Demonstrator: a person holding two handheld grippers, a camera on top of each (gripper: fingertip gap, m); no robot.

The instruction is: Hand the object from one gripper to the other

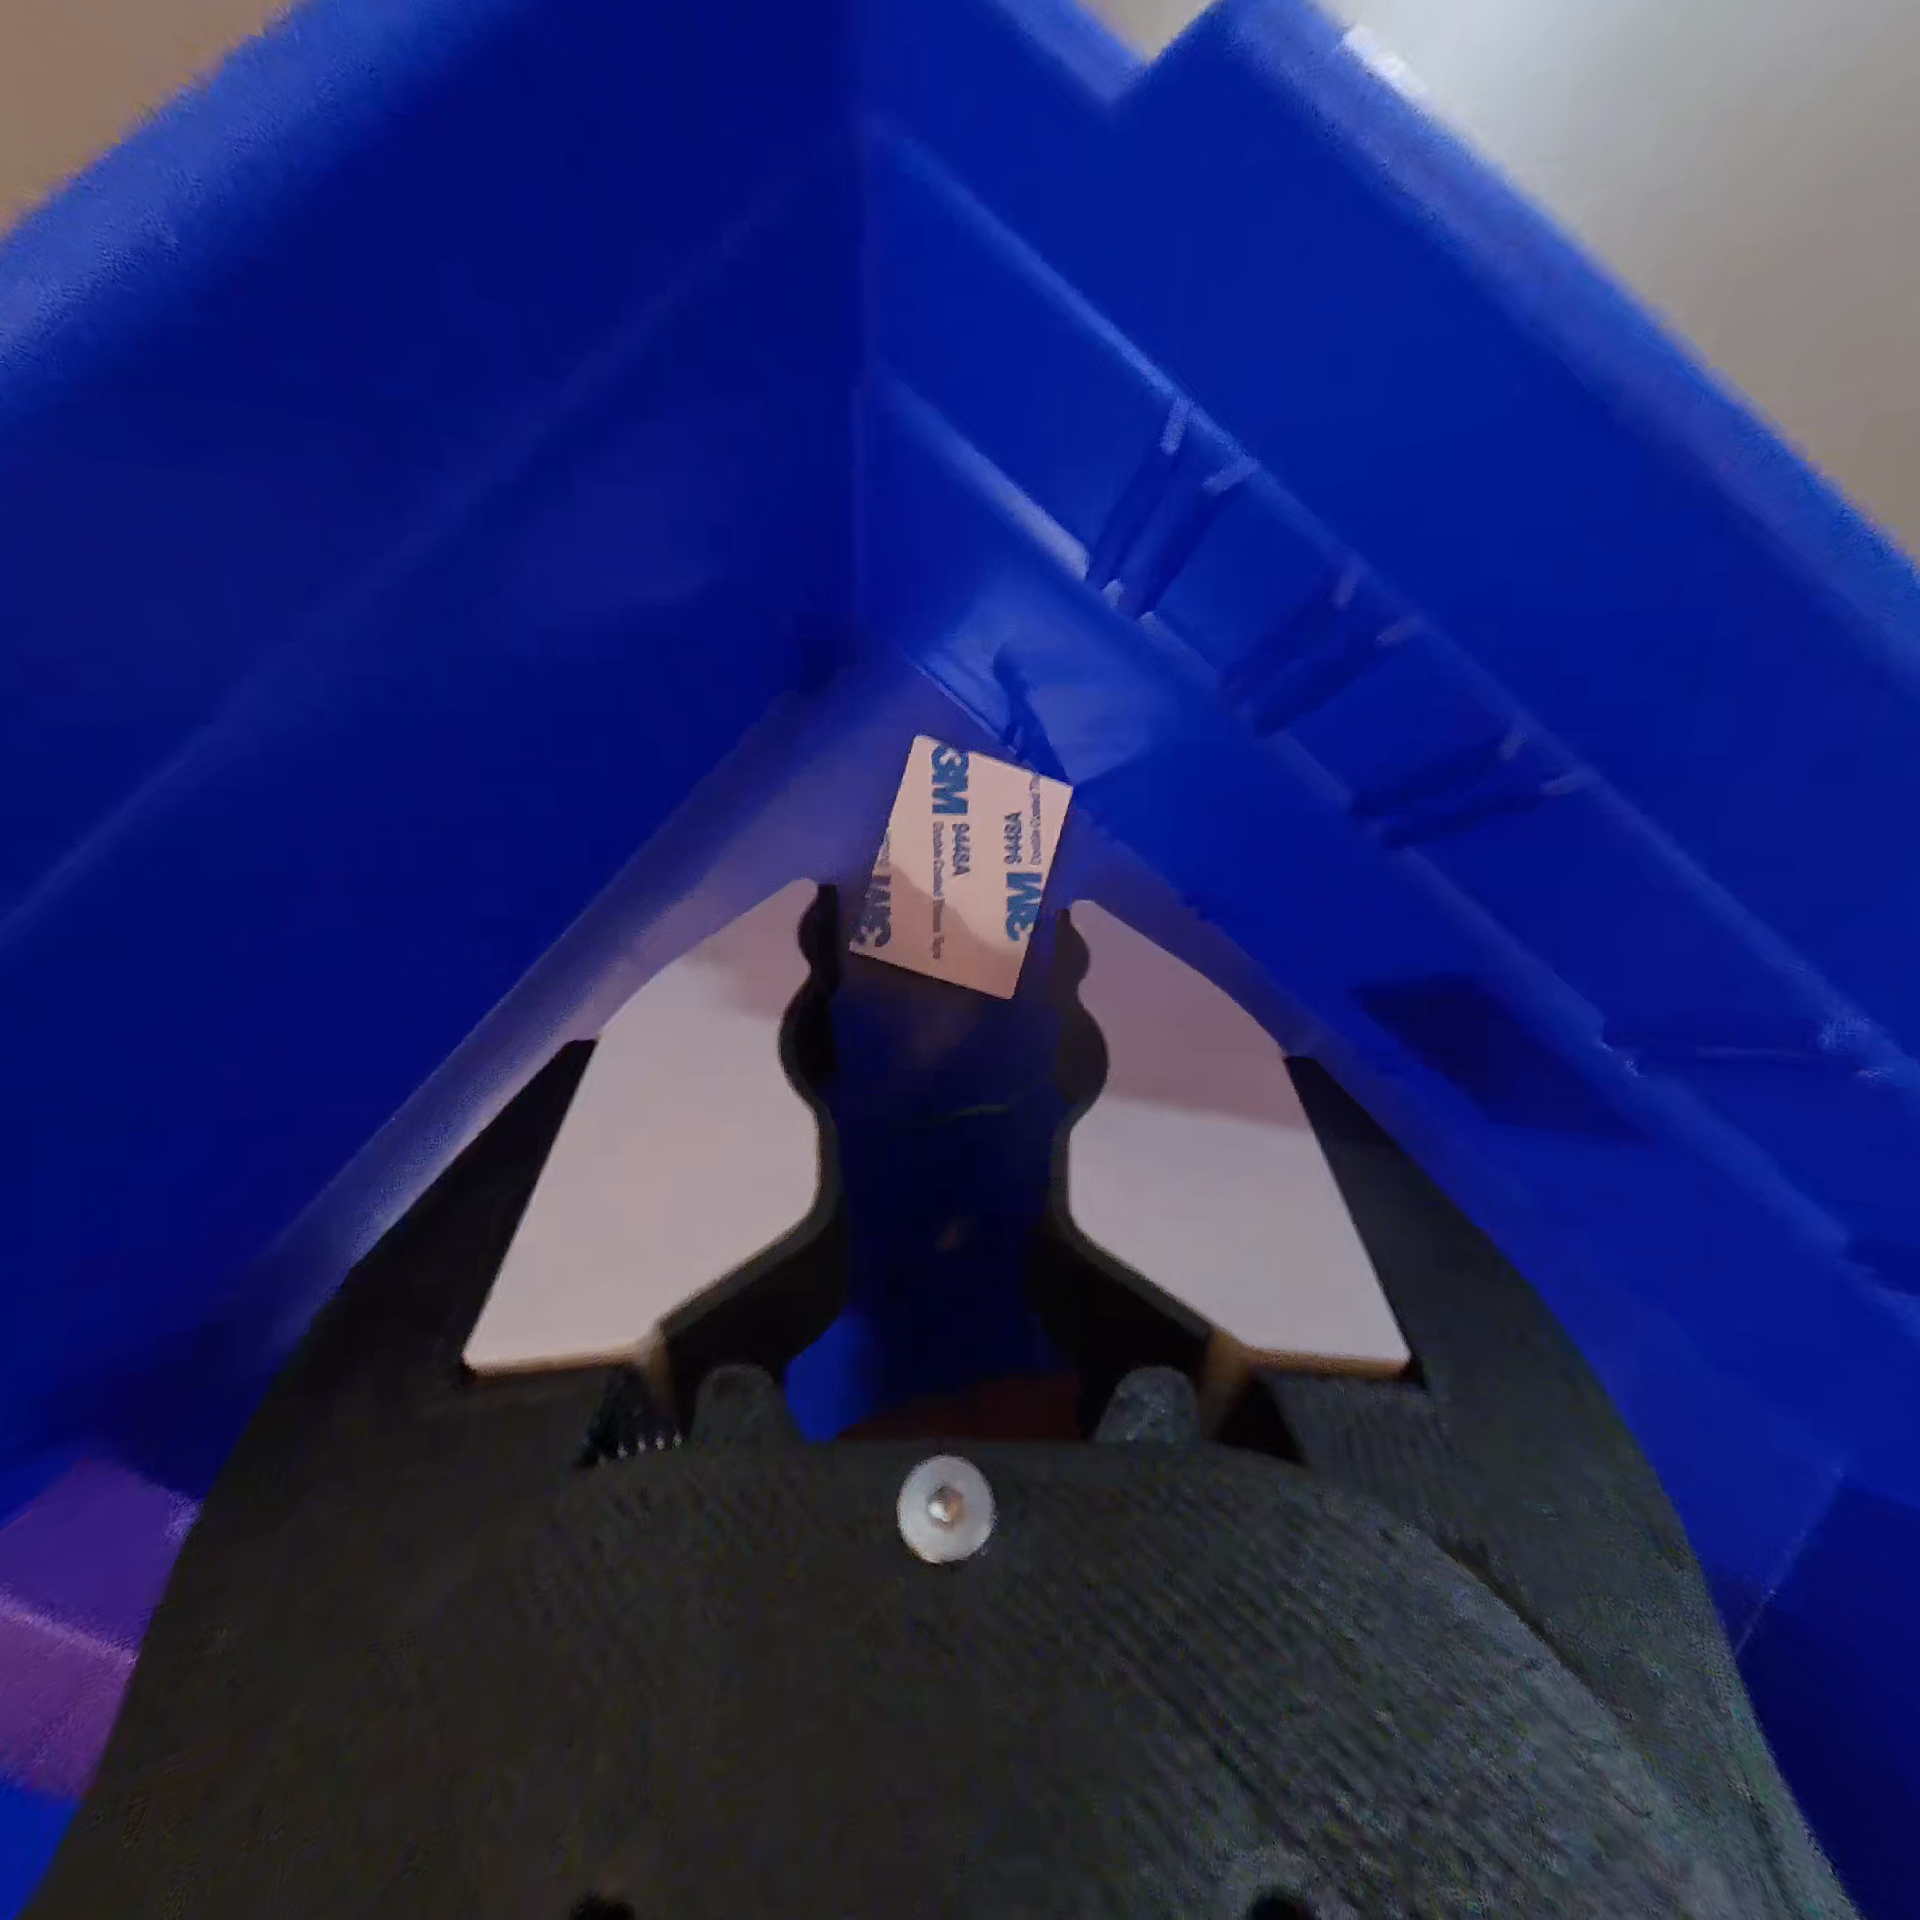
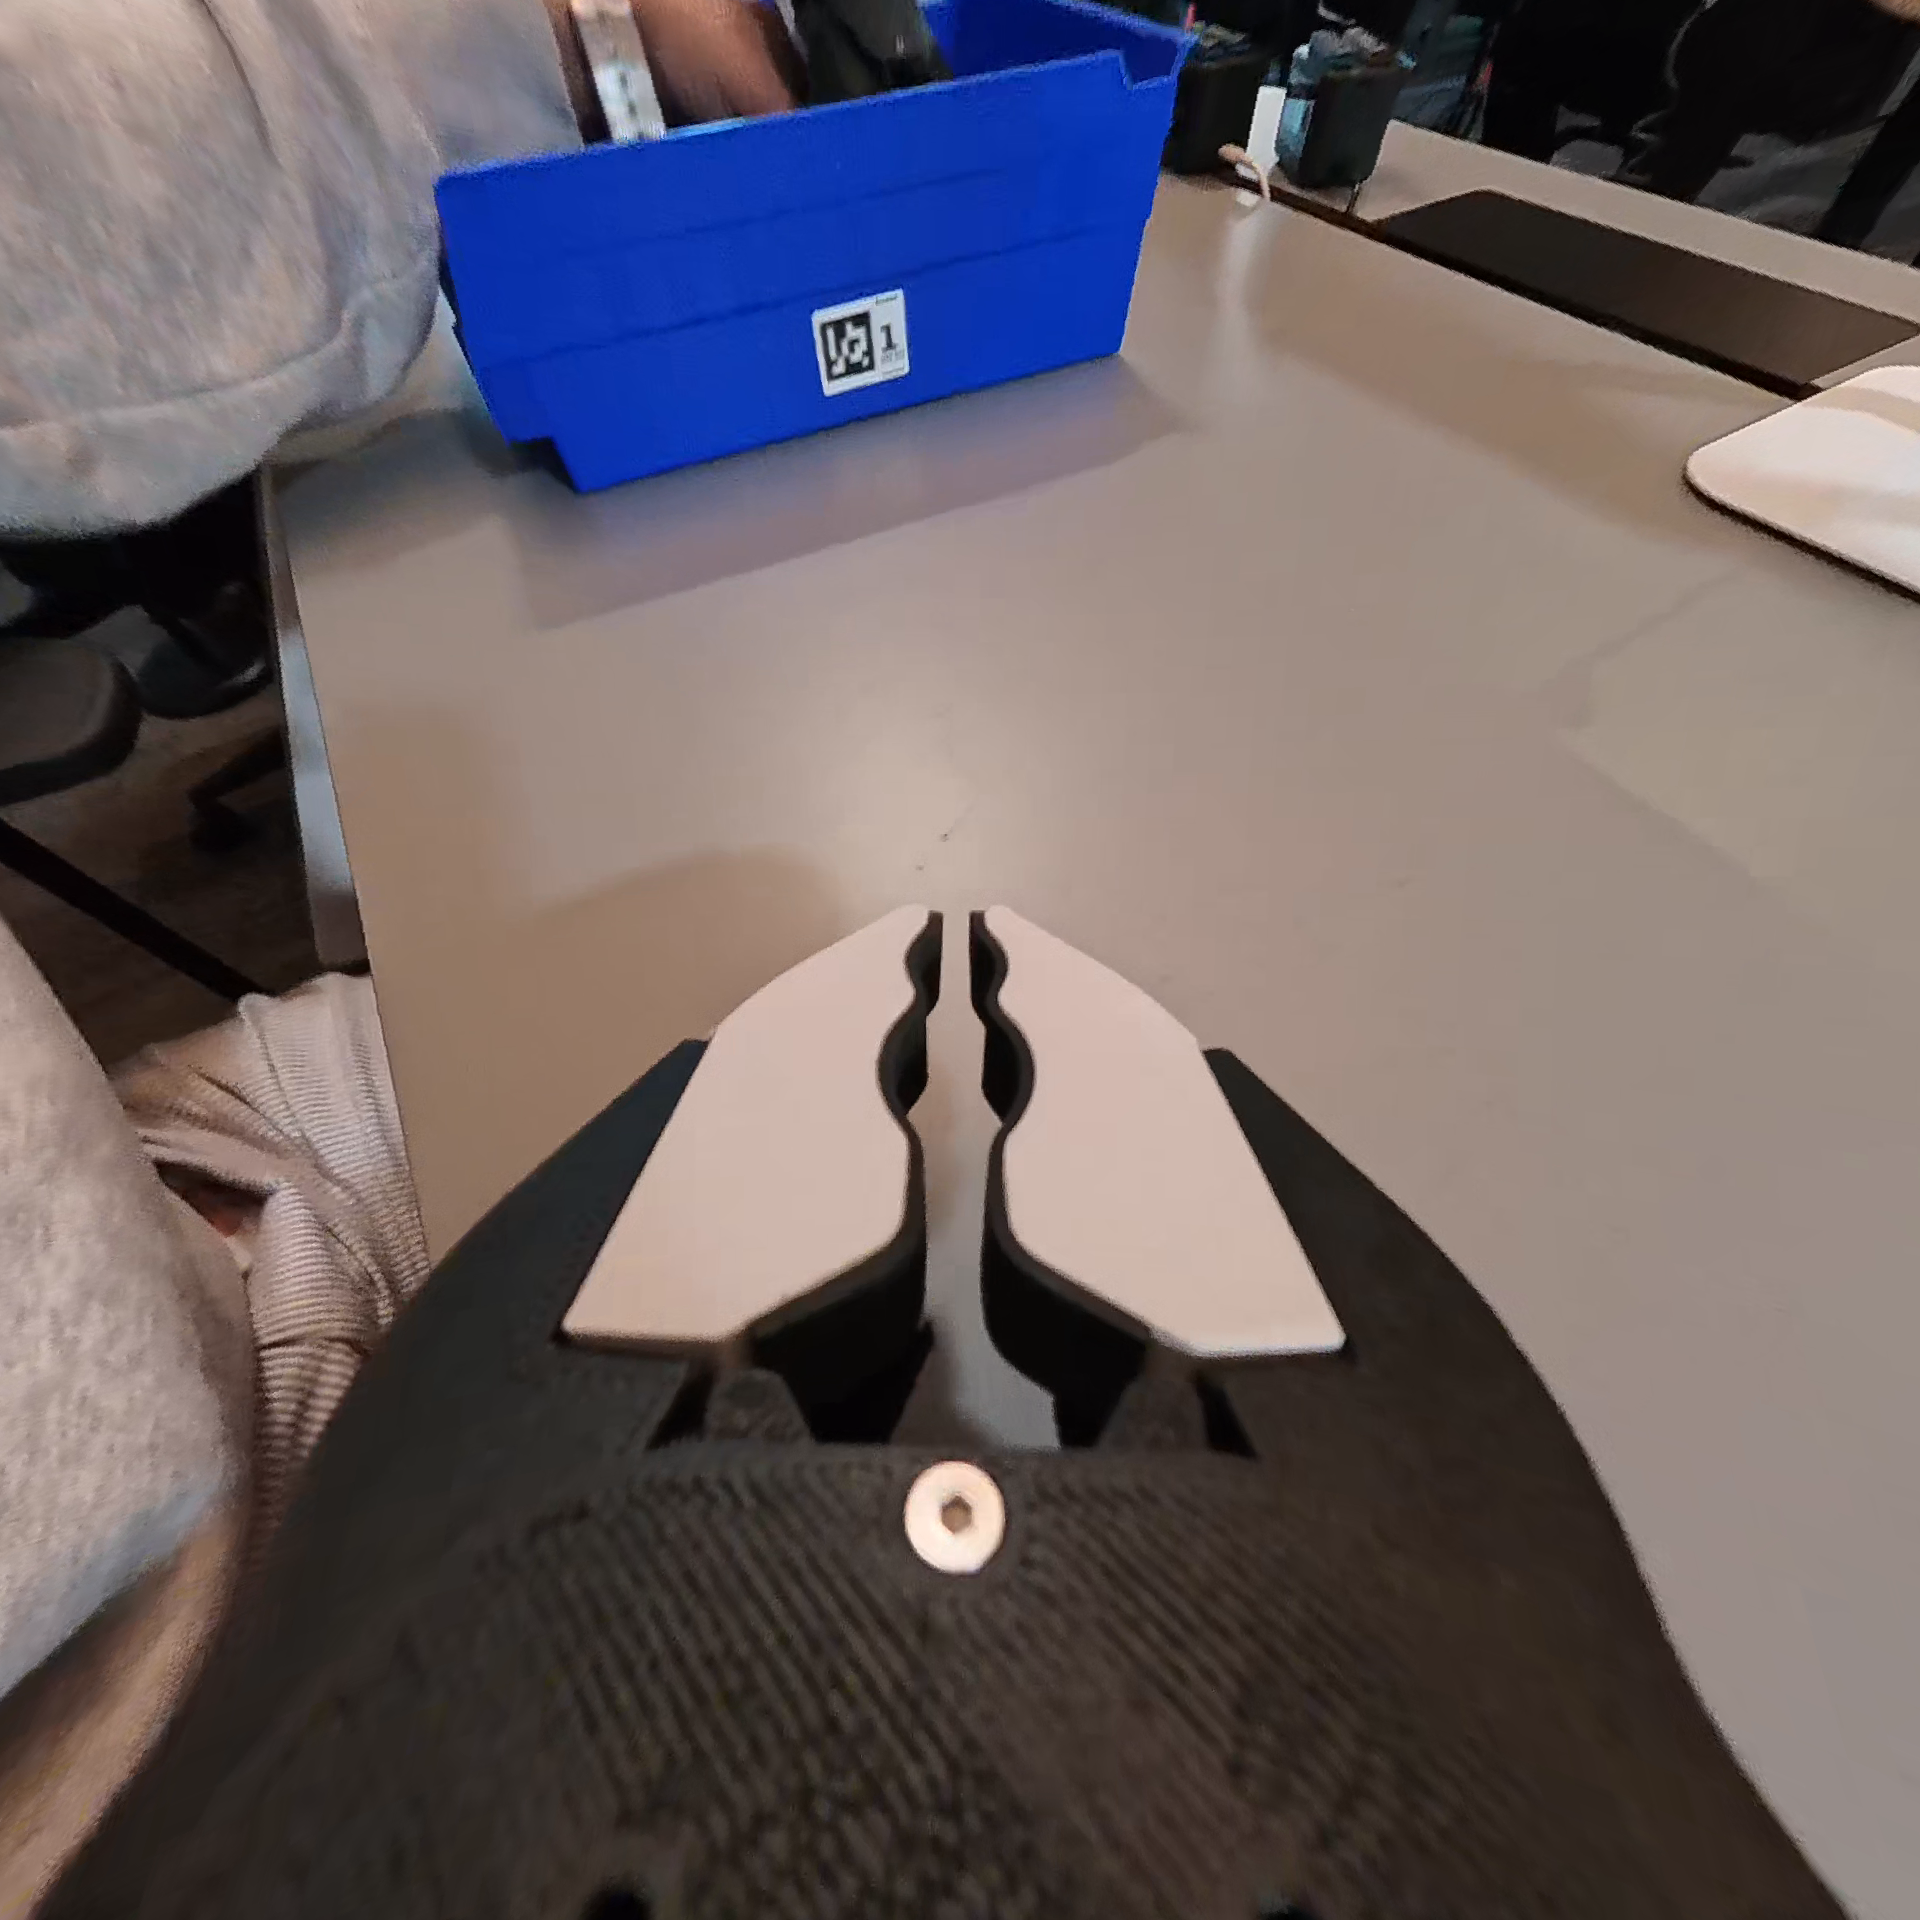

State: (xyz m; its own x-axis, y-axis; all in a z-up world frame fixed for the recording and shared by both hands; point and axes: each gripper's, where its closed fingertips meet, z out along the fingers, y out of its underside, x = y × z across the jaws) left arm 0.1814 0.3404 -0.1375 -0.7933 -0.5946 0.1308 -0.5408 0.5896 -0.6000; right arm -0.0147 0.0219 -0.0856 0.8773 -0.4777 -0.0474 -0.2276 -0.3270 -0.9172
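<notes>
In the left wrist view my left gripper (image 1: 940, 909) is nosed into an inside corner of a blue plastic bin (image 1: 520, 520). A small white rectangular piece with blue print (image 1: 961, 862) sits between the fingertips, and the jaws look closed on its two edges. The bin walls hide the outer parts of the fingers. In the right wrist view my right gripper (image 2: 956, 920) is shut and empty, hovering low over the grey table (image 2: 1299, 727). The same blue bin (image 2: 727, 270) stands on the table's far left, well ahead of it, with a square marker label (image 2: 860, 343) on its side.
A person's grey sleeve (image 2: 187, 208) reaches over the bin from the left, and more grey clothing (image 2: 125, 1299) is at the lower left. The table's left edge (image 2: 312, 727) drops to chairs. A white pad (image 2: 1829, 468) lies at the right. Dark containers (image 2: 1340, 114) stand at the back.
</notes>
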